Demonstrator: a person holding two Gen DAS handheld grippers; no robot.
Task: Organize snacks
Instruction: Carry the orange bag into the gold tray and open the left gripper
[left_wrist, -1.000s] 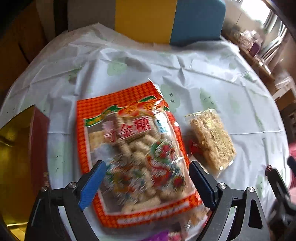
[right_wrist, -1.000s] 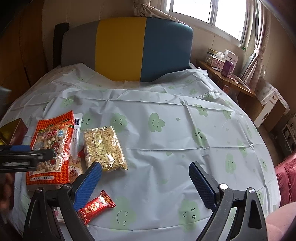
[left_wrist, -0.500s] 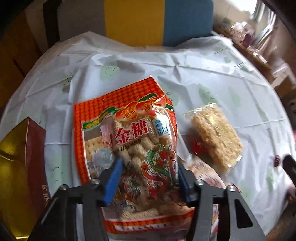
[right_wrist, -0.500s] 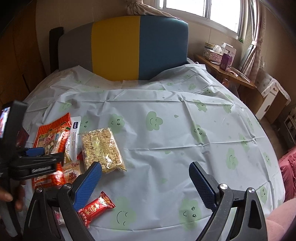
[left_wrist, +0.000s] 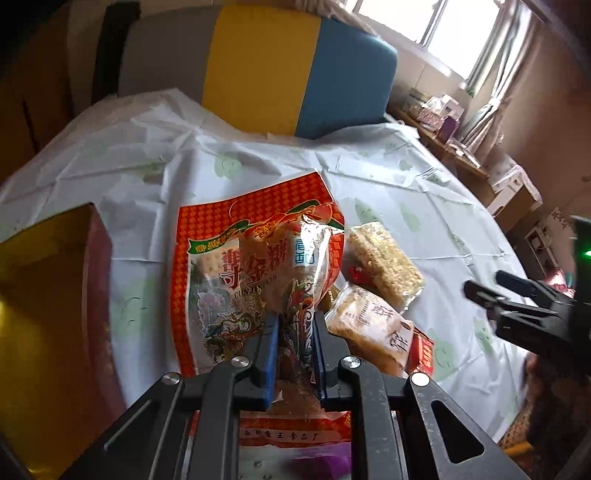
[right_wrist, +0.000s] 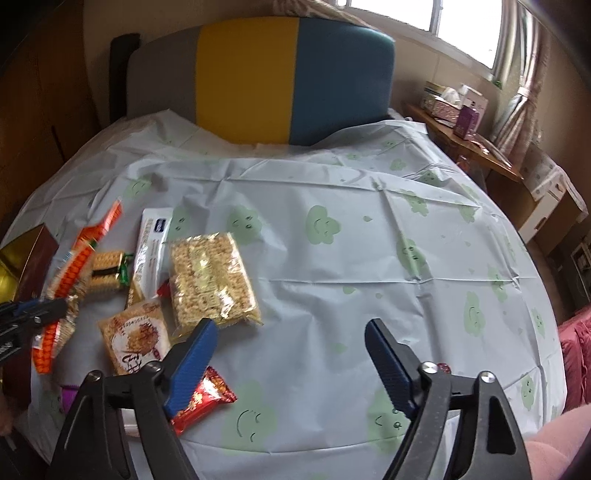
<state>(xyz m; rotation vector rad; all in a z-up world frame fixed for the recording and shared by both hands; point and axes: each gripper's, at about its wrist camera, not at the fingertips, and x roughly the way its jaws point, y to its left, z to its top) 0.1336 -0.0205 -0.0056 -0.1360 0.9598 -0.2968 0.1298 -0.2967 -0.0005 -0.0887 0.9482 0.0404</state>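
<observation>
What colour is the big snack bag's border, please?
Orange-red check on the big snack bag; clearest in the left wrist view.

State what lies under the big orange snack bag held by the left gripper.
Beneath the lifted orange snack bag sits a small green-trimmed cracker packet on the tablecloth; anything farther under stays hidden.

The purple packet (left_wrist: 325, 459) hides under the left claw (left_wrist: 293, 354), its print unreadable

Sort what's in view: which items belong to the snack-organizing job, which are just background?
Job: orange snack bag pinched in left gripper; noodle pack; pastry pack; red candy packet; open right gripper.
Background: tissue box; headboard.
</observation>
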